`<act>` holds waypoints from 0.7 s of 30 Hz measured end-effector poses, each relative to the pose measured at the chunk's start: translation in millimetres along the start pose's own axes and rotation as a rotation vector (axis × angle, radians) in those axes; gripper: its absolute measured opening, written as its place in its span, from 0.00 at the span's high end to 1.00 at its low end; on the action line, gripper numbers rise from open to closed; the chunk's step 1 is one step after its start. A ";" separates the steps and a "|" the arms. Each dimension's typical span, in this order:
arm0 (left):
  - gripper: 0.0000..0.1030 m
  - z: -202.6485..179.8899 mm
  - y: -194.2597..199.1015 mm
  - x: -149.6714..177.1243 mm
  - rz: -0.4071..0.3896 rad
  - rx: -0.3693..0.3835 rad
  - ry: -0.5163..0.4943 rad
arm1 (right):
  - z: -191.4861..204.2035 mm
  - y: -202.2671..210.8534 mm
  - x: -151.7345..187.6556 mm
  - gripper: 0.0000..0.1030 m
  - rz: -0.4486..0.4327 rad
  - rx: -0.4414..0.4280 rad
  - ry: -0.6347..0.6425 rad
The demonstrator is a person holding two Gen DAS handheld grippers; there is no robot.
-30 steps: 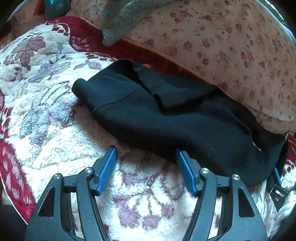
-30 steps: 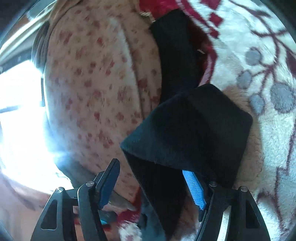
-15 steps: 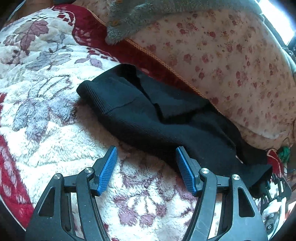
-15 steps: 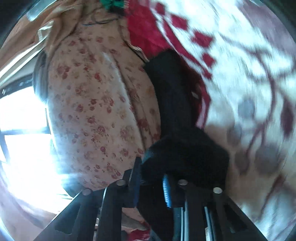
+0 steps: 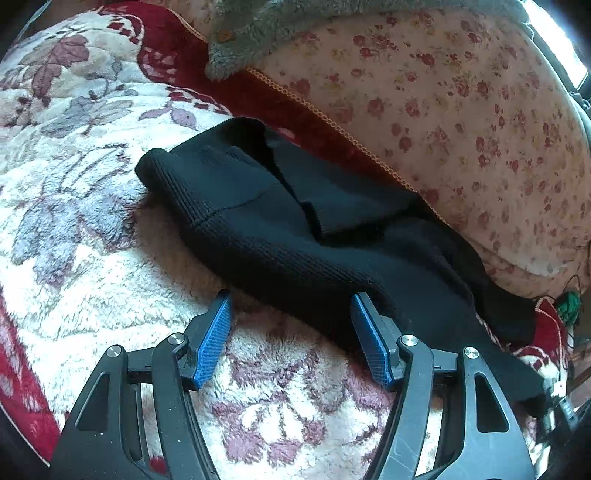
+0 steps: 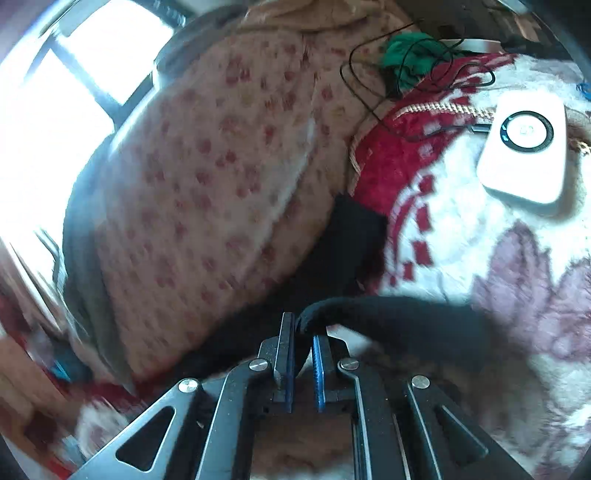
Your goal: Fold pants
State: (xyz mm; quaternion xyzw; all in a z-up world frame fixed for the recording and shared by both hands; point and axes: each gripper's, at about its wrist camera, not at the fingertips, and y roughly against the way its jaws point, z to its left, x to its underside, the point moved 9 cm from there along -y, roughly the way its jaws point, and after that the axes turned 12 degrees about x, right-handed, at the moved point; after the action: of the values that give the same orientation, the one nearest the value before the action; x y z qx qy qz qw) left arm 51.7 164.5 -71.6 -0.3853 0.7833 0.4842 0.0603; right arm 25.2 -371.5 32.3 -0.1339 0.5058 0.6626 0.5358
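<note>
Black knit pants lie stretched across a floral fleece blanket, from the waistband at the upper left to a leg end at the lower right. My left gripper is open and empty, its blue pads just at the near edge of the pants. My right gripper is shut on the hem of the black pants and holds it lifted off the blanket. The right gripper also shows at the lower right of the left wrist view, holding that leg end.
A floral pink pillow lies behind the pants, with a grey fleece garment on top. A white device, a black cable and green cloth lie on the blanket at the far right. A bright window is at the left.
My right gripper closed on the pants hem and pulled it out to the right, stretching the leg. My left gripper shifted slightly and stayed open.
</note>
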 end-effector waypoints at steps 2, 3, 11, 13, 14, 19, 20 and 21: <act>0.37 0.0 6.3 2.7 0.009 0.021 0.003 | -13.6 -8.3 9.0 0.92 0.035 0.021 -0.021; 0.37 1.1 10.6 2.1 -0.002 0.052 0.013 | -24.2 -14.4 14.4 0.92 0.057 0.033 -0.046; 0.37 16.6 6.4 -5.9 -0.017 0.070 0.102 | -52.0 -35.5 24.4 0.92 0.125 0.016 -0.125; 0.37 9.3 0.5 -5.6 -0.012 0.067 0.085 | -53.2 -36.4 24.6 0.92 0.131 0.000 -0.140; 0.37 6.1 -1.9 -5.3 -0.011 0.068 0.082 | -53.0 -36.7 24.5 0.92 0.133 -0.015 -0.157; 0.37 -4.9 -14.2 -4.1 0.008 0.081 0.073 | -53.4 -43.6 28.7 0.87 0.170 0.008 -0.154; 0.42 -4.5 -15.1 -4.3 0.006 0.080 0.074 | -53.9 -45.4 29.6 0.86 0.177 0.014 -0.158; 0.48 -4.7 -16.3 -4.6 0.009 0.086 0.076 | -55.1 -47.4 30.4 0.85 0.185 0.016 -0.171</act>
State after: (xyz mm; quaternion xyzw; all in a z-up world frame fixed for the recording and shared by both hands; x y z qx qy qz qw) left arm 67.0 159.4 -78.6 -0.3969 0.8067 0.4356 0.0449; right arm 33.4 -403.0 -39.4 -0.0254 0.4741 0.7142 0.5144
